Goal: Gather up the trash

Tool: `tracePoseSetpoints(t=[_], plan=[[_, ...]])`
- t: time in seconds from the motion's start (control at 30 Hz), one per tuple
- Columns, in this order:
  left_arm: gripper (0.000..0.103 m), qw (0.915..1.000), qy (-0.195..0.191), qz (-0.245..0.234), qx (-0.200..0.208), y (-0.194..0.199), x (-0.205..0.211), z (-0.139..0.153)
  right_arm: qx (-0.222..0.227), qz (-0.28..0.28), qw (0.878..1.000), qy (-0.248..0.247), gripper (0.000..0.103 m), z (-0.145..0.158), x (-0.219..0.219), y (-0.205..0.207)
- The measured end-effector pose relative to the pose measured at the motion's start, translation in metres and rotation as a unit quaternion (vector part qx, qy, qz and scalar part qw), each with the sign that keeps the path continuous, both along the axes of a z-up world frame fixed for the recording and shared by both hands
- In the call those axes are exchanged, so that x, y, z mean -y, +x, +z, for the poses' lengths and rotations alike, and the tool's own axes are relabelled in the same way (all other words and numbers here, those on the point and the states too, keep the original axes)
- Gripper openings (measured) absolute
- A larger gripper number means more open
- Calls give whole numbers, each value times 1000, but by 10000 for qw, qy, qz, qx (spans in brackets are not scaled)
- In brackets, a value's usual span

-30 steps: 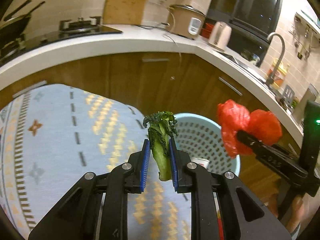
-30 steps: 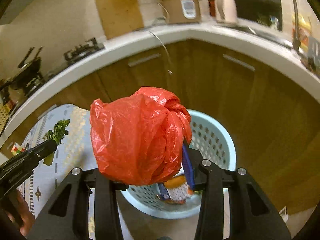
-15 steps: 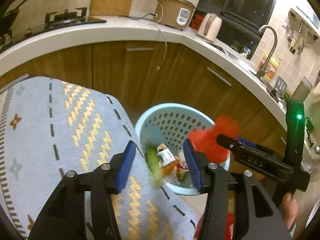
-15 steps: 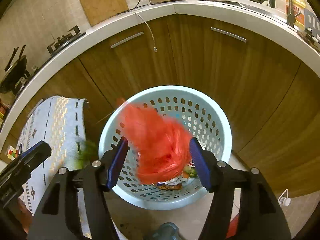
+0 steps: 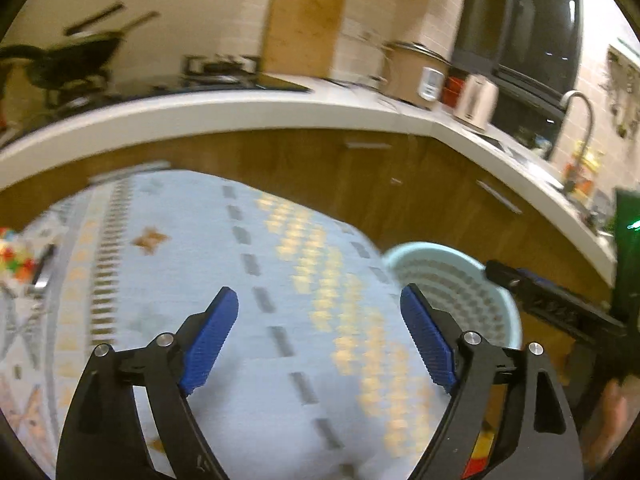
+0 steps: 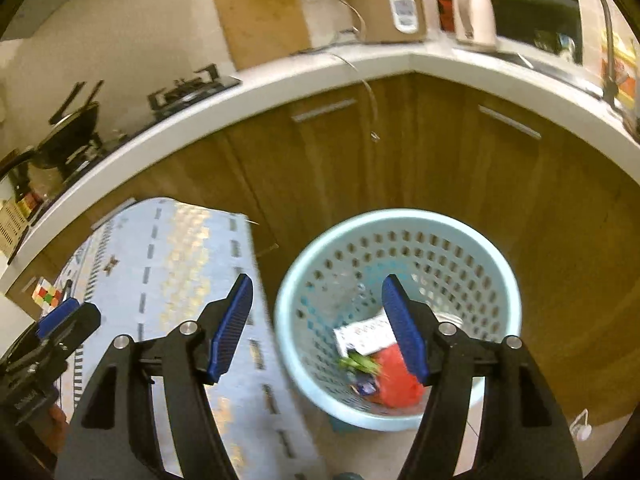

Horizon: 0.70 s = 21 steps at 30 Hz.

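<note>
A light blue perforated basket stands on the floor by the wooden cabinets; it also shows in the left wrist view. Inside it lie the red plastic bag, the green vegetable stalk and a white printed packet. My right gripper is open and empty above the basket's left rim. My left gripper is open and empty above the blue patterned rug, left of the basket.
The rug covers the floor left of the basket. A colourful cube lies at the rug's far left. Curved white countertop over wooden cabinets holds a stove, cutting board, rice cooker, kettle and sink tap.
Both grippers opened and dropped their loads: the red bag and the vegetable stalk fell into the basket. The left gripper then swung left over the rug.
</note>
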<state>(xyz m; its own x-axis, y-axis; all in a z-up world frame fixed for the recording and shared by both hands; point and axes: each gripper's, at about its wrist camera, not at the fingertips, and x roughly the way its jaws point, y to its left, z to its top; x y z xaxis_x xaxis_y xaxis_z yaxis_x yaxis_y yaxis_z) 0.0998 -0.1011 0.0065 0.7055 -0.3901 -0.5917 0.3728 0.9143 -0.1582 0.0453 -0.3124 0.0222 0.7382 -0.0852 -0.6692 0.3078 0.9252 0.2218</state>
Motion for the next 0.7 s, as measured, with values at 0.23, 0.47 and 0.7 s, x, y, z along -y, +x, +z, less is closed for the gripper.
tracePoseSetpoints(t=[0.23, 0.47, 0.7], plan=[[89, 9940, 303, 898, 543, 3, -41, -8, 569, 248, 9979, -197, 71, 12, -57, 19], [90, 9873, 277, 1352, 789, 6, -64, -8, 996, 182, 9927, -659, 74, 13, -97, 33], [91, 9908, 174, 1236, 517, 15, -68, -16, 1020, -50, 9901, -965, 76, -5, -106, 39]])
